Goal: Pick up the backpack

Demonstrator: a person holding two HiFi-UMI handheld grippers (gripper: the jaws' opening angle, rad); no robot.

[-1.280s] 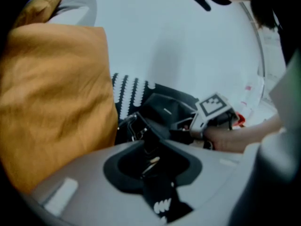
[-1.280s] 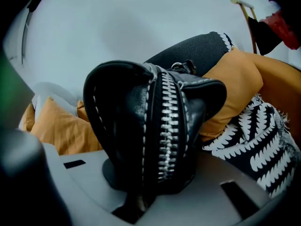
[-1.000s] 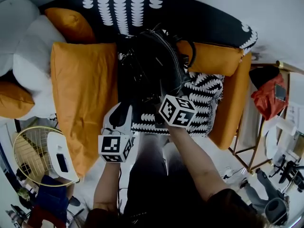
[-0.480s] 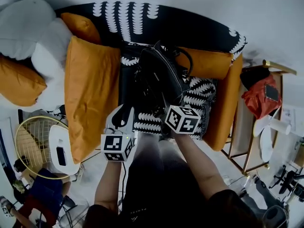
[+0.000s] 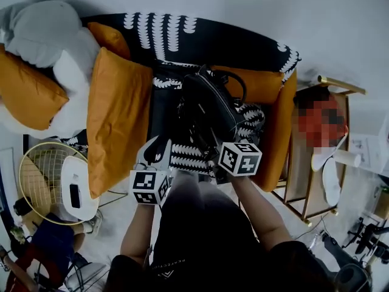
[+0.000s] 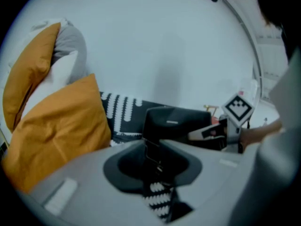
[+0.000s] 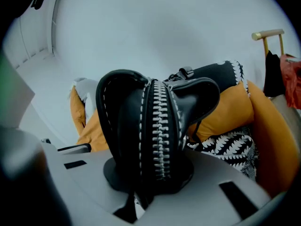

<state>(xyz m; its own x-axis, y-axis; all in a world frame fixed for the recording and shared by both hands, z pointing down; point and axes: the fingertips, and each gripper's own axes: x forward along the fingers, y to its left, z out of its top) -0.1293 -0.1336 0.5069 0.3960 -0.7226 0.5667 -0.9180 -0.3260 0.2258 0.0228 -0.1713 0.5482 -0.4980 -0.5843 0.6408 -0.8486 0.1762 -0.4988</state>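
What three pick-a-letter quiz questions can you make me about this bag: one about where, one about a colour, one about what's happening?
1. Where is the black leather backpack?
A. over the orange sofa
B. inside a basket
C. flat on the floor

2. What colour is the big square fabric cushion beside it?
A. green
B. orange
C. pink

3. What are the right gripper's fingers doing?
A. spread wide, empty
B. shut on the backpack
C. pinching a cushion

Answers: 1 A, the head view shows it above the seat. 2 B, the cushion is plainly orange. 3 B, the right gripper view shows the zipped edge clamped between the fingers.
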